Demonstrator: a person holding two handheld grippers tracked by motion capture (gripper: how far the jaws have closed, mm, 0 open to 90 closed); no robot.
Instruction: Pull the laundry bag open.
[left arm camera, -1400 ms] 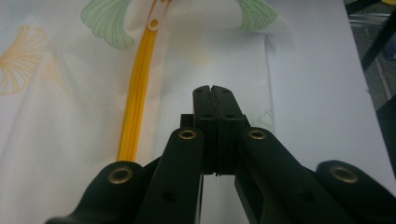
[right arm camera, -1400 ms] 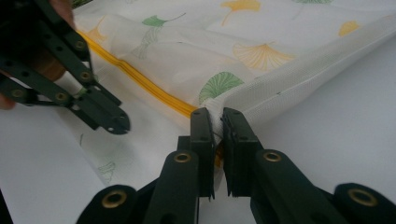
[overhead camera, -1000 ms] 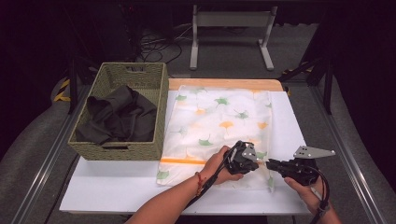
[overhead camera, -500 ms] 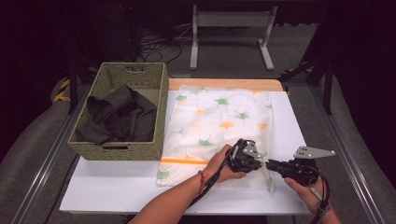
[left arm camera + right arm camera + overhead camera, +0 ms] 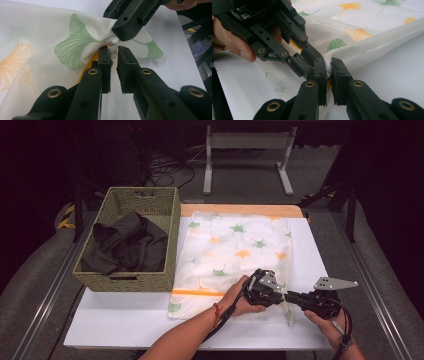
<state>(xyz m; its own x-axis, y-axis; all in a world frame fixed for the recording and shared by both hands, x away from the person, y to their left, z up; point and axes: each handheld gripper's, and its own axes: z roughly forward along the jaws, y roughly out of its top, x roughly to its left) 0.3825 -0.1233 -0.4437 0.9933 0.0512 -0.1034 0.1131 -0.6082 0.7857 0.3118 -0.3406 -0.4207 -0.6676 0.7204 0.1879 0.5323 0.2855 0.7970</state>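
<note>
Your left gripper (image 5: pixel 276 295): matte black linkage, brass-coloured rivets, grey plate on top, black cable trailing. Your right gripper (image 5: pixel 289 296): same black build, grey three-cornered plate, looped black cable. Your forearms: bare, no sleeves; thin red wristband (image 5: pixel 216 311) on the left.

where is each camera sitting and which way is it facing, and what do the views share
High view: above the person's side, looking forward and down on the table; both forearms, left gripper and right gripper show.
Left gripper view: rides the left gripper, looking along its jaws at the leaf-print mesh bag; jaws have just been opening.
Right gripper view: rides the right gripper, pinching the bag's edge.
Shared: each gripper view shows the other gripper at that bag corner.
</note>
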